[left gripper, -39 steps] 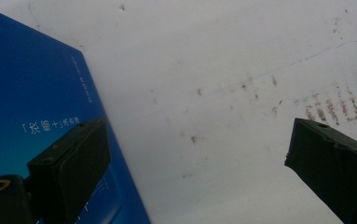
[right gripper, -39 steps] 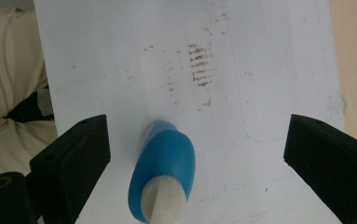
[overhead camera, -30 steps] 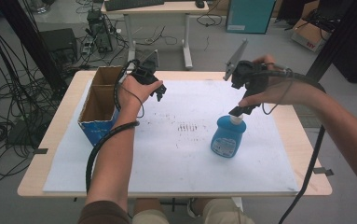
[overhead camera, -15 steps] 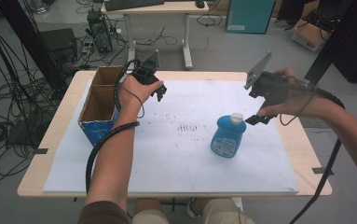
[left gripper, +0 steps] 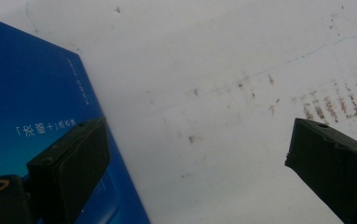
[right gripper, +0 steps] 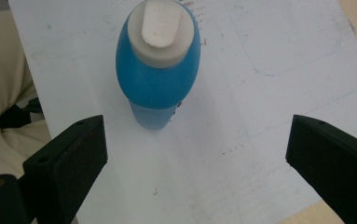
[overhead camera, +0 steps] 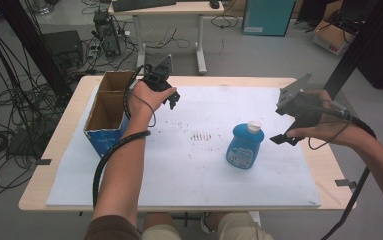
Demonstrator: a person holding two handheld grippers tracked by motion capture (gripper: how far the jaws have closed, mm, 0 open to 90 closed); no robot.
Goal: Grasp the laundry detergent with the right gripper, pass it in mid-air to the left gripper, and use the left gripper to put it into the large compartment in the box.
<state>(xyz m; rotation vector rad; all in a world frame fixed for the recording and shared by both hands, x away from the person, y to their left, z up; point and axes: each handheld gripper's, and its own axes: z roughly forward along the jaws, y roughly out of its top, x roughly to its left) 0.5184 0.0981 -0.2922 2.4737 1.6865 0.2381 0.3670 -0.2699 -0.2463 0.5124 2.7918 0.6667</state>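
A blue bottle [overhead camera: 244, 145] with a white cap stands upright on the white sheet, right of the middle. In the right gripper view the blue bottle [right gripper: 157, 65] stands free, beyond the wide-apart jaws. My right gripper [overhead camera: 290, 131] hangs open above the table, to the right of the bottle and apart from it. My left gripper [overhead camera: 168, 97] is held open above the sheet beside the blue cardboard box [overhead camera: 104, 135]; nothing is between its jaws. In the left gripper view the box's blue side [left gripper: 31, 121] lies behind the left jaw.
The open-topped box stands at the table's left part, its brown inside empty as far as I can see. Brownish smudges [overhead camera: 201, 135] mark the sheet's middle. Bare wooden table edge [overhead camera: 329, 165] runs along the right. Desks, cables and boxes stand on the floor beyond.
My right gripper let go of the bottle's top and drew back to the right, its jaws now wide. The bottle stayed upright in place. The left hand has not moved.
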